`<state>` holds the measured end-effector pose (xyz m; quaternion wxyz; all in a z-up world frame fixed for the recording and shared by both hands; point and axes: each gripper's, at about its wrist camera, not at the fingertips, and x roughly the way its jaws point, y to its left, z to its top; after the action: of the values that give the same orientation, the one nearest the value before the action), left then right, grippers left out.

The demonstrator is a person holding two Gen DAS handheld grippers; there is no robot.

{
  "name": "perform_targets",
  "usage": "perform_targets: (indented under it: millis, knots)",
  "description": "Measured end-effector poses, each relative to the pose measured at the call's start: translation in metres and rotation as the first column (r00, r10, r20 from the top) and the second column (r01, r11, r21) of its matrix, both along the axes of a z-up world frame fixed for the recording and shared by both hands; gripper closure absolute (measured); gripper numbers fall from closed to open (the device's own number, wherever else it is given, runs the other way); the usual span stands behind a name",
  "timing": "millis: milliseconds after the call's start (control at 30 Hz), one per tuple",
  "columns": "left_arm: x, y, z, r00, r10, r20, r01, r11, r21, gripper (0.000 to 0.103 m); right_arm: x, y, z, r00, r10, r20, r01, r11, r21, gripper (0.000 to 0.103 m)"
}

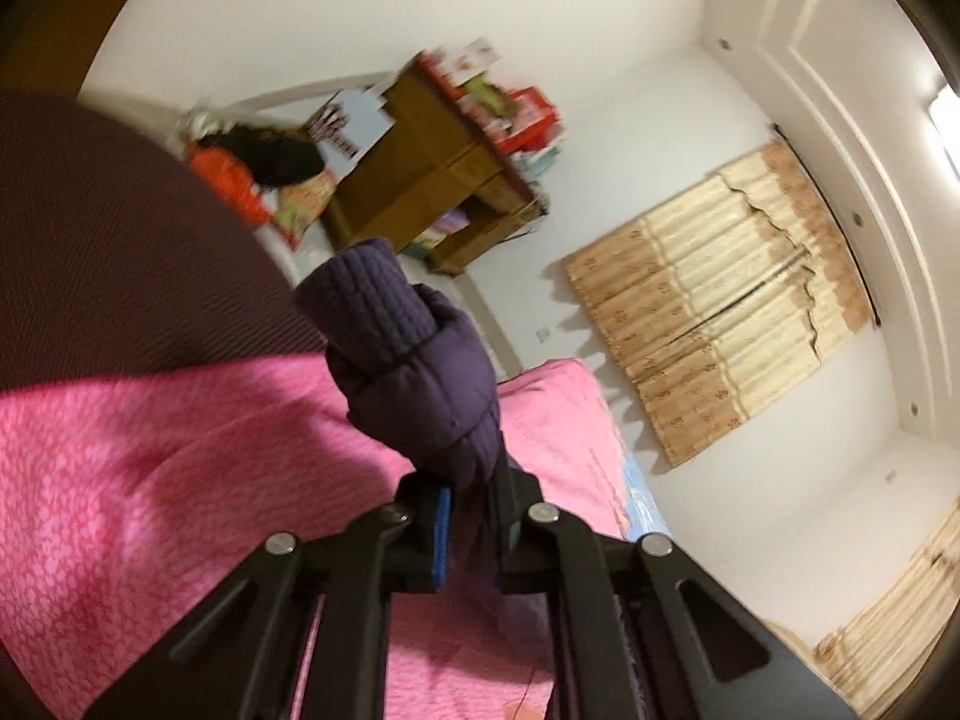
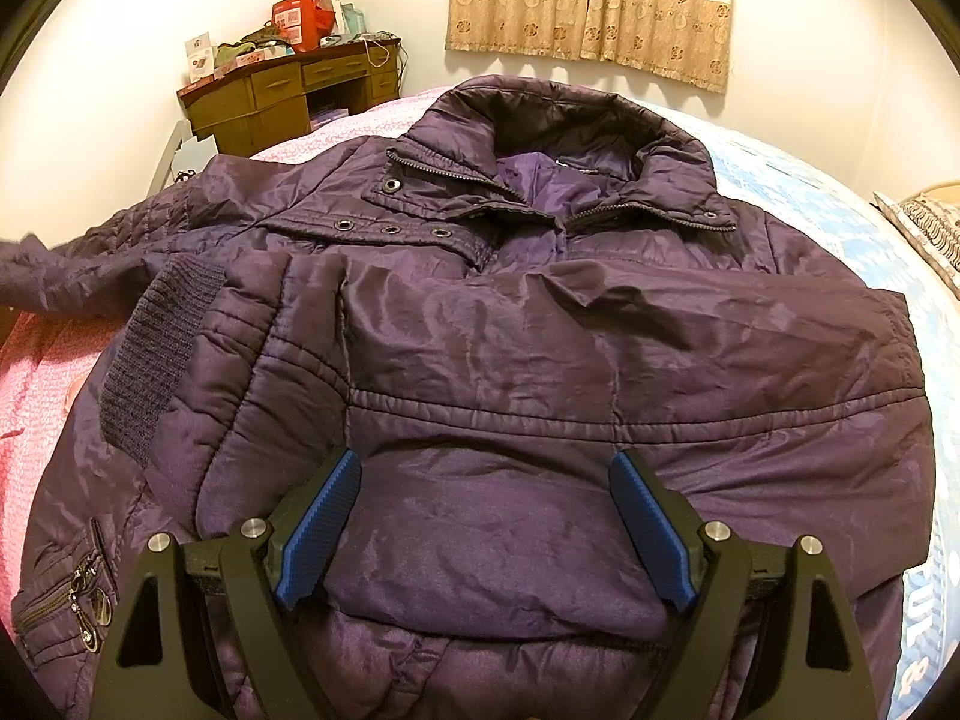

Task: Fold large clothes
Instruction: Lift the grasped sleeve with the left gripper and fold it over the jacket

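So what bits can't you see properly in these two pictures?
- Left wrist view: the desk clutter is motion-blurred, so its items cannot be named.
- Left wrist view: where the sleeve sits in the left tongs is hidden by their own black arms.
- Right wrist view: the jacket hem is cut off by the bottom edge, behind the open right tongs.
- Right wrist view: the collar label is too small to read.

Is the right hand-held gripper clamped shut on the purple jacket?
No, the right hand-held gripper stands wide open, its blue pads apart over the jacket.
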<state>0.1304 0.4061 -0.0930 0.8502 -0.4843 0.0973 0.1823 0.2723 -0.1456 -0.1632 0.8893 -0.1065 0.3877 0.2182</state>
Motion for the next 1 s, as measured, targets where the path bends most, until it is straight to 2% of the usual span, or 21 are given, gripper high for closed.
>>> perform_targets:
  millis: [200, 367, 600, 700, 1000]
  knots:
    - [0.022, -0.010, 0.040, 0.998, -0.051, 0.028, 0.047, 0.992, 0.119, 0.094, 0.000, 0.000, 0.001, 1.000, 0.000, 0.001, 0.000, 1.000, 0.002, 0.017]
    - [0.044, -0.029, 0.070, 0.993, -0.105, 0.051, 0.093, 0.975, 0.203, 0.094, -0.001, 0.000, 0.000, 1.000, -0.001, 0.001, 0.001, 1.000, 0.003, 0.017]
    - [0.082, -0.056, 0.100, 0.978, -0.189, 0.088, 0.161, 0.953, 0.256, 0.094, 0.001, -0.001, 0.002, 1.000, -0.002, 0.001, 0.002, 1.000, 0.007, 0.016]
    - [0.099, -0.074, 0.112, 0.968, -0.234, 0.091, 0.198, 0.934, 0.296, 0.094, 0.000, -0.001, 0.001, 1.000, -0.003, 0.002, 0.003, 1.000, 0.007, 0.016]
    - [0.147, -0.151, 0.137, 0.918, -0.388, 0.081, 0.320, 0.845, 0.429, 0.095, 0.003, -0.001, 0.003, 1.000, -0.004, 0.003, 0.004, 1.000, 0.009, 0.016]
